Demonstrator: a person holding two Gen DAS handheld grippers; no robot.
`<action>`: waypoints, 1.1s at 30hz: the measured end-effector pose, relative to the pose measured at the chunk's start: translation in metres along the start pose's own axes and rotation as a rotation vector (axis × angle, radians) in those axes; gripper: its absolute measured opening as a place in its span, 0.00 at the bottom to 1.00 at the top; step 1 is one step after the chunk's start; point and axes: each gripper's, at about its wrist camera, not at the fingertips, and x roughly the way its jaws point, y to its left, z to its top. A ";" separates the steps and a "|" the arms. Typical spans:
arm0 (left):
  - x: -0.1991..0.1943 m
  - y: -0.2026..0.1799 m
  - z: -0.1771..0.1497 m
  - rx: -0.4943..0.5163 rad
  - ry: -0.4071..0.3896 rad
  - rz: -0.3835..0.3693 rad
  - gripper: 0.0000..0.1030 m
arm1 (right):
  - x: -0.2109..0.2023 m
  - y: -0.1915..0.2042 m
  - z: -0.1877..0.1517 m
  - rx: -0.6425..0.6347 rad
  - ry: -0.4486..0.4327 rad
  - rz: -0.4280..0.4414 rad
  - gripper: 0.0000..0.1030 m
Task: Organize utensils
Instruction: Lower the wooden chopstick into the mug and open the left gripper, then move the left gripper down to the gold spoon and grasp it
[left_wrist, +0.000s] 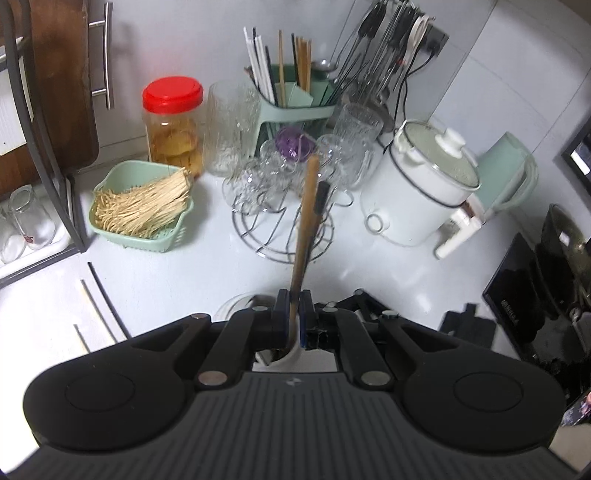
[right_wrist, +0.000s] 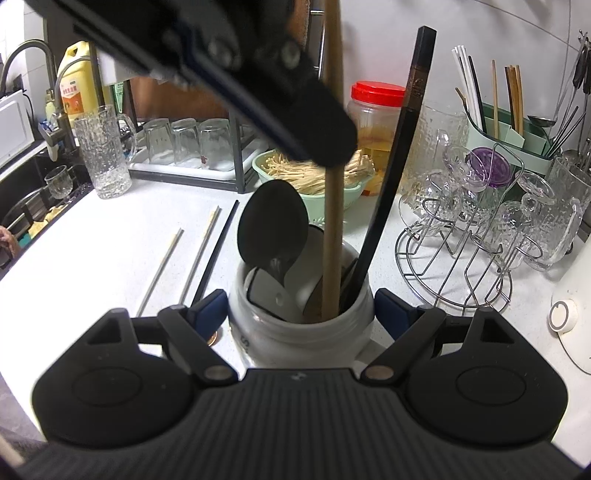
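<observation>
white jar (right_wrist: 299, 325) between right fingers (right_wrist: 391, 314) (wide) — left fingers (left_wrist: 282, 314) pinching wooden handle (left_wrist: 303, 236)

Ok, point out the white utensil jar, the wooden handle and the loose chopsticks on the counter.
white utensil jar (right_wrist: 299, 328): right wrist view, front wall below the rim.
wooden handle (right_wrist: 332, 240): right wrist view, mid-shaft above the jar.
loose chopsticks (right_wrist: 201, 254): right wrist view, middle of one pale stick.
</observation>
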 end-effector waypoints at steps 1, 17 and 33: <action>0.003 0.002 0.000 -0.006 0.012 0.006 0.05 | 0.000 0.000 0.000 -0.002 0.003 -0.001 0.86; -0.035 0.006 -0.002 -0.102 -0.087 0.008 0.33 | 0.001 0.000 0.000 0.006 0.009 -0.009 0.86; -0.106 0.034 -0.034 -0.222 -0.292 0.132 0.35 | -0.002 0.002 -0.002 0.035 0.001 -0.038 0.86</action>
